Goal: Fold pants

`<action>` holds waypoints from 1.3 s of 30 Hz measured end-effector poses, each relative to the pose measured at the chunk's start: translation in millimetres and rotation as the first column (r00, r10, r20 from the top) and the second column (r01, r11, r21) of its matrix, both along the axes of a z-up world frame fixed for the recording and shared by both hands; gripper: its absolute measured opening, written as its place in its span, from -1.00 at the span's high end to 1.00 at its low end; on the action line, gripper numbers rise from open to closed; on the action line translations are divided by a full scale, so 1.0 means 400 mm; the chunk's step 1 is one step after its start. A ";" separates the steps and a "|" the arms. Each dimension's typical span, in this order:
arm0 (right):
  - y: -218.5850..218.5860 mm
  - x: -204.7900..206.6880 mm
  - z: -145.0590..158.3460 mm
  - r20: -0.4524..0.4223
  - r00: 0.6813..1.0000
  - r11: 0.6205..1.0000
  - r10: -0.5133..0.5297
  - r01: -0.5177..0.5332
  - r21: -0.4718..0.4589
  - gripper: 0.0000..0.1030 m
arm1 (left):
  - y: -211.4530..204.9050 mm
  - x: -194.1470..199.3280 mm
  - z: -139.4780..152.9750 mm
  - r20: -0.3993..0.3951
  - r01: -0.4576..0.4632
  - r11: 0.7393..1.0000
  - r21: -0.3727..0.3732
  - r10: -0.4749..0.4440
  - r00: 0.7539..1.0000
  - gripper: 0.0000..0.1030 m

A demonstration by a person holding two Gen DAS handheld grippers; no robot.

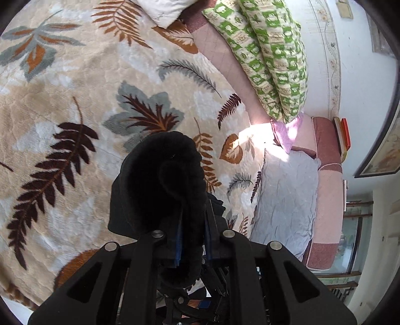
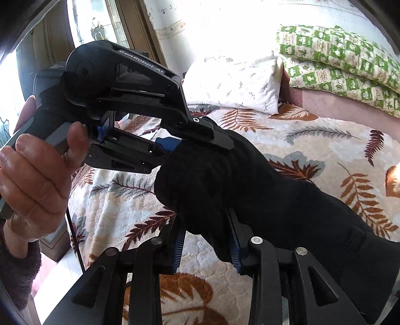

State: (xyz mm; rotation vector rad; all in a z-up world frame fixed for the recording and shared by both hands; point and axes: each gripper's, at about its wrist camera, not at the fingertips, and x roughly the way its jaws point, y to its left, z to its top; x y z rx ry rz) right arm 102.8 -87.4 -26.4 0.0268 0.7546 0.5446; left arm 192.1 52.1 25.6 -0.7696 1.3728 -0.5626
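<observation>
You're in a home bedroom: a bed (image 1: 325,200) under a leaf-patterned plush blanket (image 1: 75,100), green-checked pillows (image 1: 275,50) and a white pillow (image 2: 237,82) along its far edge, a bordered wall (image 1: 355,62) behind.

A bed fills most of both views, spread with a cream plush blanket (image 1: 82,105) printed with brown and grey fern leaves; a pink quilted sheet (image 1: 222,57) shows along its edge; green-and-cream checked pillows (image 1: 272,55) lie stacked by the white wall (image 1: 362,82), which carries a floral border; a white pillow (image 2: 235,82) rests near them; a grey cloth (image 1: 285,200) lies in a sunlit patch; bright daylight enters through a wood-framed window (image 2: 100,22).
</observation>
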 end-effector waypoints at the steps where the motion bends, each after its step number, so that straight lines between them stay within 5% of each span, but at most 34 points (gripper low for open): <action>1: -0.013 -0.007 0.007 0.005 1.000 1.000 -0.009 0.009 0.010 0.36 | -0.029 -0.006 0.008 0.004 0.012 1.000 0.007 -0.012 1.000 0.78; 11: -0.287 -0.067 0.033 -0.025 0.987 0.977 -0.156 0.158 0.143 0.35 | -0.427 -0.029 -0.028 -0.032 0.196 0.972 0.133 -0.194 0.981 0.78; 19: -0.526 -0.110 -0.046 -0.140 0.945 0.924 -0.297 0.321 0.209 0.35 | -0.666 -0.043 -0.131 -0.106 0.314 0.897 0.312 -0.296 0.949 0.69; 25: -0.626 -0.127 -0.100 -0.204 0.917 0.892 -0.344 0.387 0.235 0.31 | -0.736 -0.065 -0.147 -0.139 0.379 0.837 0.395 -0.353 0.925 0.06; 29: -0.666 -0.137 -0.121 -0.245 0.904 0.865 -0.349 0.412 0.287 0.19 | -0.754 -0.085 -0.108 -0.131 0.403 0.796 0.452 -0.388 0.913 0.05; 34: -0.689 -0.168 -0.126 -0.248 0.904 0.856 -0.347 0.414 0.311 0.14 | -0.705 -0.106 -0.045 -0.093 0.388 0.823 0.414 -0.386 0.918 0.05; 39: -0.724 -0.195 -0.112 -0.248 0.895 0.832 -0.371 0.439 0.338 0.09 | -0.560 -0.107 0.013 -0.019 0.302 0.909 0.286 -0.309 0.951 0.05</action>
